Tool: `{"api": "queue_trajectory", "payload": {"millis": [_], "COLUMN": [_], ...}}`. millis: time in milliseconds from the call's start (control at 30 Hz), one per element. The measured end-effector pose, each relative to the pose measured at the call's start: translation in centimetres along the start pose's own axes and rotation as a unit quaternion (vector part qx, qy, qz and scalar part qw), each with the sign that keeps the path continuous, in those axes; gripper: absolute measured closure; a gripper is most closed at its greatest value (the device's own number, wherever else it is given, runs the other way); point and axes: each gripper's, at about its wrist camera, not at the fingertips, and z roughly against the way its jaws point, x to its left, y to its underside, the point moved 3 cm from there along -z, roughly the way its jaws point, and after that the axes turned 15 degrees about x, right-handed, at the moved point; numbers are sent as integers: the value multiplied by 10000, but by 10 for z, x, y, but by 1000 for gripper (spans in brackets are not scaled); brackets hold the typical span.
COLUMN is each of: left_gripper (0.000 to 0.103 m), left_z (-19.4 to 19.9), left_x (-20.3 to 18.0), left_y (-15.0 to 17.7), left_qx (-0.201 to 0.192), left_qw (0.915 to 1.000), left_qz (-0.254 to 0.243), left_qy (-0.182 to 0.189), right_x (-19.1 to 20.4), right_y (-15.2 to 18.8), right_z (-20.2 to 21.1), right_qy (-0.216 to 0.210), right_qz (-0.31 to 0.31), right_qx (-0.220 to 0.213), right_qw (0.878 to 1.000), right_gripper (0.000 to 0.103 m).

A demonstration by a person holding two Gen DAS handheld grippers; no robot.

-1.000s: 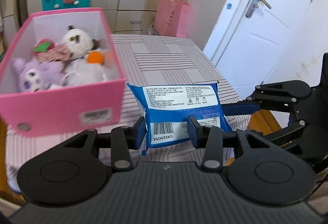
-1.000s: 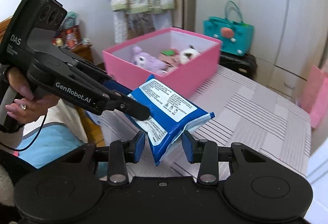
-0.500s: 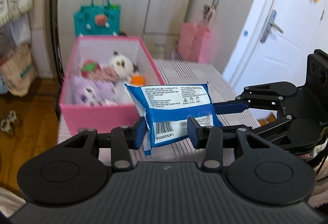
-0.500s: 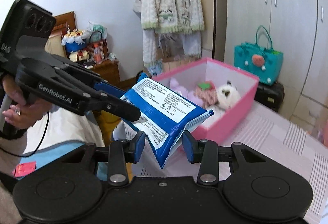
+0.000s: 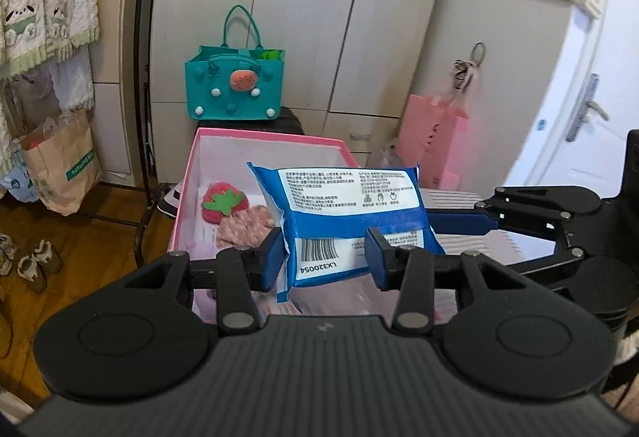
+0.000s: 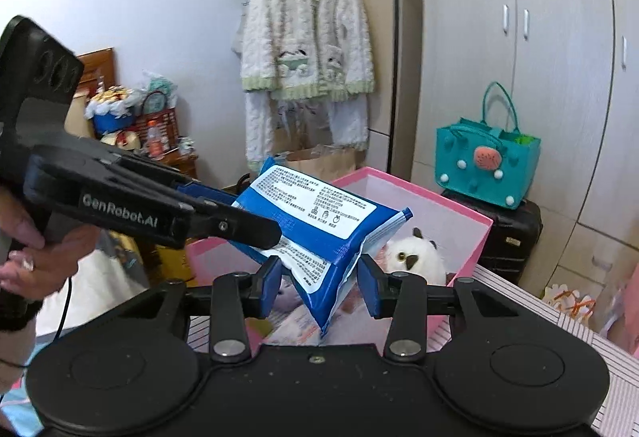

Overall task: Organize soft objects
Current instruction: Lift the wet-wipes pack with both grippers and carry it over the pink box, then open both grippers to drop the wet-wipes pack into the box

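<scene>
Pink storage box (image 5: pixel 263 135) at left, open top, w/ a strawberry plush (image 5: pixel 223 203) and other soft toys already inside; looks like the drop target. Centre: blue wipes pack (image 5: pixel 351 205) hangs in the air over the box's near end, not yet in. It's carried two-handed, prob. bc a floppy pack sags from one pinch. Left gripper (image 5: pixel 325 257) is clamped on the barcode end, pads pressing both faces. Right gripper (image 6: pixel 319 277) has the opposite end between its jaws, which have just been opening a bit. Its pads only lightly touch the pack's sides, so the grip looks slack, prob. readying release. Right of the box, the striped tablecloth (image 5: pixel 459 197) is bare. Next, I'd guess: lower the pack, let go.
</scene>
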Motion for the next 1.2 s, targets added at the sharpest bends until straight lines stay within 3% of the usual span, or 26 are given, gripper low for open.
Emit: {"api": "queue_trajectory", "payload": {"millis": [233, 433, 600, 933, 1200], "left_gripper": [62, 61, 56, 43, 41], "left_z": [-56, -81, -86, -57, -38], "left_x": [6, 14, 9, 7, -17], "left_y": [-23, -25, -20, -5, 10], "left_qx": [49, 256, 102, -129, -353], "left_qw": [9991, 9985, 9949, 9961, 9970], "left_qz": [109, 258, 62, 350, 281], "left_qy": [-396, -418, -999, -798, -629], "right_x": [-26, -39, -38, -42, -34], "right_y": [-11, -13, -6, 17, 32], "right_z": [-47, -71, -80, -23, 14], "right_qy": [294, 521, 1245, 928, 1047], "right_qz": [-72, 8, 259, -221, -392], "right_qx": [284, 585, 582, -52, -320], "right_qw": [9991, 9969, 9902, 9954, 9932], "right_gripper": [54, 53, 53, 39, 32]}}
